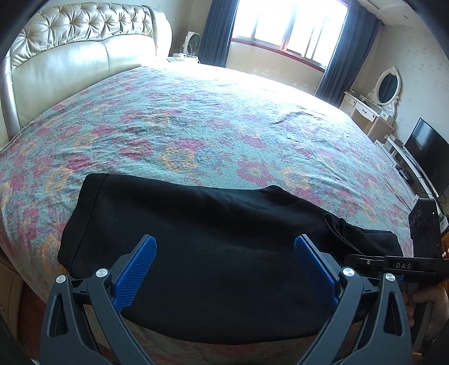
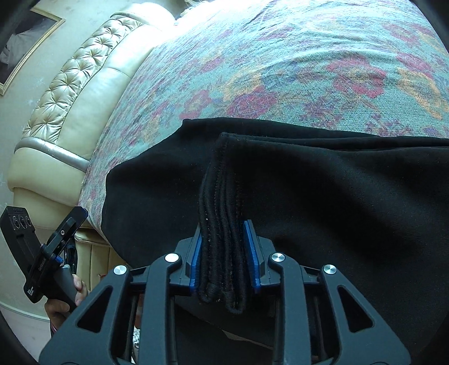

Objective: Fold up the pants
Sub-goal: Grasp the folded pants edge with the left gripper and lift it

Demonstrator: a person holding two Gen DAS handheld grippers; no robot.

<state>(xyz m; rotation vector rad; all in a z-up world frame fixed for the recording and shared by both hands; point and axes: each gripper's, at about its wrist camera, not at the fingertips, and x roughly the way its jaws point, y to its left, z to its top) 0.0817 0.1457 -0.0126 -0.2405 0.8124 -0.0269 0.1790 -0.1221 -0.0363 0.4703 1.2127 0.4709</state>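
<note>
At the far left, a soft cream headboard (image 1: 78, 56) is seen at the top of the bed. The bed is covered by a flowery bedspread (image 1: 196, 112) in green, pink and yellow. The black pants (image 1: 196, 224) are laid flat across the near edge of the bed, with one end to the left and the other stretched out to the right. The left gripper (image 1: 226, 241) is held just over the middle of the pants. Its two blue pads (image 1: 137, 269) are spread wide apart, and nothing is pinched between them. Further back, a bright window (image 1: 289, 25) with dark curtains (image 1: 216, 31) is seen. To the right, a white dresser with an oval mirror (image 1: 388, 84) and a dark TV (image 1: 426, 151) are set by the wall. At the right end of the pants, the right gripper (image 2: 222, 226) is held by a hand (image 1: 426, 300). In the right wrist view, a thick bunch of stitched pant edges (image 2: 221, 196) is seen between its blue pads, above the flat part of the pants. The pads are set close on both sides of the bunch. Whether the bunch is squeezed or only touched cannot be told.
</note>
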